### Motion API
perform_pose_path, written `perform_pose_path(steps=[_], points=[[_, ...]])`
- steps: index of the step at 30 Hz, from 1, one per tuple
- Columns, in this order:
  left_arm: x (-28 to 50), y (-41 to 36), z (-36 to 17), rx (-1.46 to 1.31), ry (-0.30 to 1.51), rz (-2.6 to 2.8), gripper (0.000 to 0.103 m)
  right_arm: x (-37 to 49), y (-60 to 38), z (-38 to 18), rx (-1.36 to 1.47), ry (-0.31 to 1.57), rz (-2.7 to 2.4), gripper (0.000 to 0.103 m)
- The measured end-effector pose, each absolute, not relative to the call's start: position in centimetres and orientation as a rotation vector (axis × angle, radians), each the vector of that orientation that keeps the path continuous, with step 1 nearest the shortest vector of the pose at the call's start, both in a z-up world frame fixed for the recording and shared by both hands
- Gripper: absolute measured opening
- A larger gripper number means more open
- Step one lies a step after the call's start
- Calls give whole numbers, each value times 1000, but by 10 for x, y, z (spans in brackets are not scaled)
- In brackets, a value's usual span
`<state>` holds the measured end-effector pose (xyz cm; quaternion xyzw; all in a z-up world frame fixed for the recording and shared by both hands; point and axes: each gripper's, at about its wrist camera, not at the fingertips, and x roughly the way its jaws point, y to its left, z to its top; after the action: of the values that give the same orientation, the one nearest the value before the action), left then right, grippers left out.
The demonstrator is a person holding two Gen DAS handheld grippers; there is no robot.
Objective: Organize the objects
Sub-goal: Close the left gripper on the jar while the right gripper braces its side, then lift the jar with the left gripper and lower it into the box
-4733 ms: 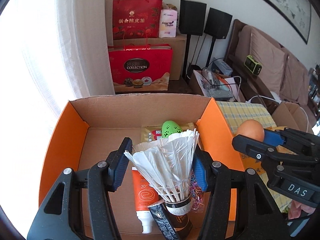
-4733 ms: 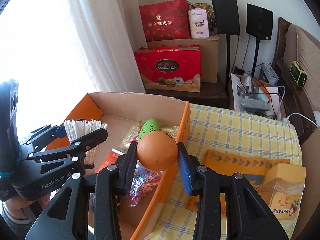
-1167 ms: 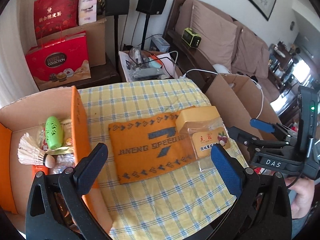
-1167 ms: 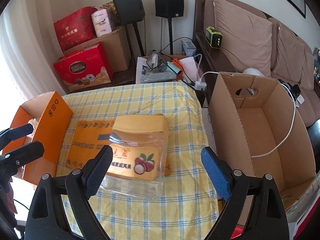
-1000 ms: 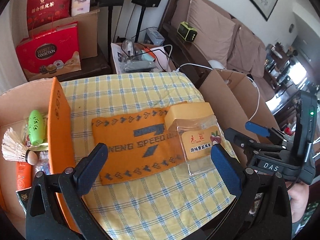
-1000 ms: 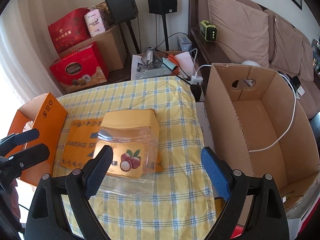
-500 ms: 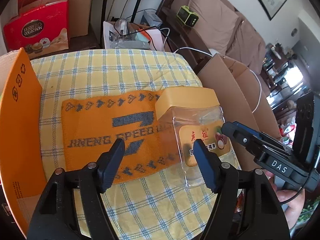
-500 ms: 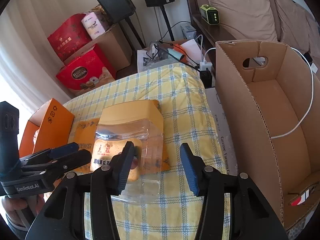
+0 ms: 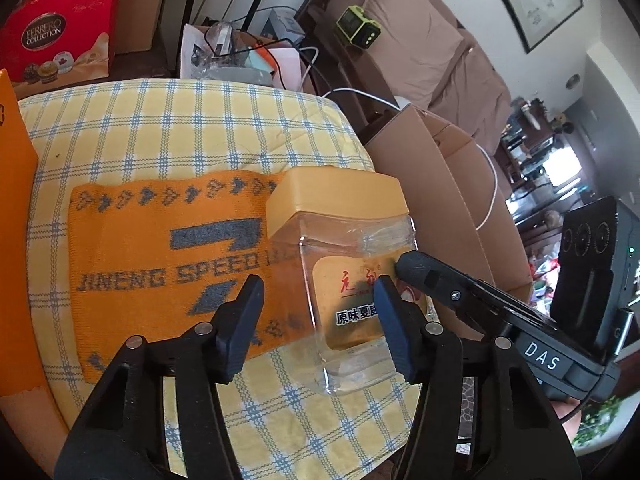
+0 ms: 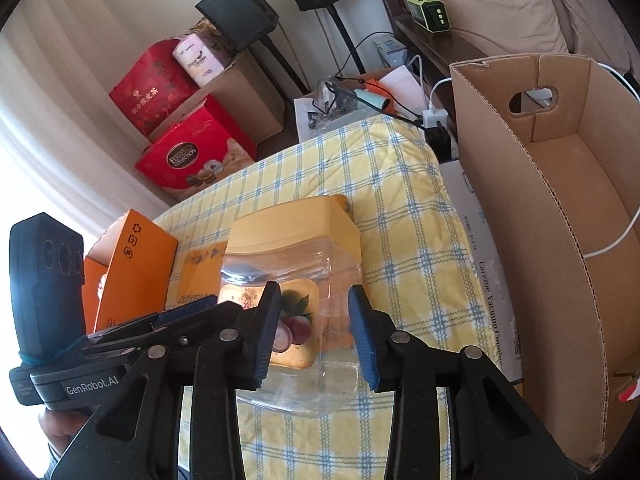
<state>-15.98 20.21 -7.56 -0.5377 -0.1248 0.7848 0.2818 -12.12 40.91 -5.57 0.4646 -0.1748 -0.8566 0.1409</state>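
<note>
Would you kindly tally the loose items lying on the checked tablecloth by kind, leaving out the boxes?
Clear plastic jar with a yellow lid: 1
Orange towel with grey lettering: 1
Total: 2

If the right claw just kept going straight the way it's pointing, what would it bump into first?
Most likely the clear plastic jar with the yellow lid, lying on its side right ahead; the right claw, open, already frames its body. Depth is hard to judge.
</note>
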Motion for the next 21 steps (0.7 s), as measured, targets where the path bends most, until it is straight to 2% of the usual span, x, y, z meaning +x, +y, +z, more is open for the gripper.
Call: perform_pose_path(steps=[2,21], points=[[-158,207,-74,-1431,-331,2083,47,-121,406,-55,1338,-500,-2472,33],[-143,188,-39,-1335,-363,2162,46,-109,386,-24,1246,-461,-2532,29]])
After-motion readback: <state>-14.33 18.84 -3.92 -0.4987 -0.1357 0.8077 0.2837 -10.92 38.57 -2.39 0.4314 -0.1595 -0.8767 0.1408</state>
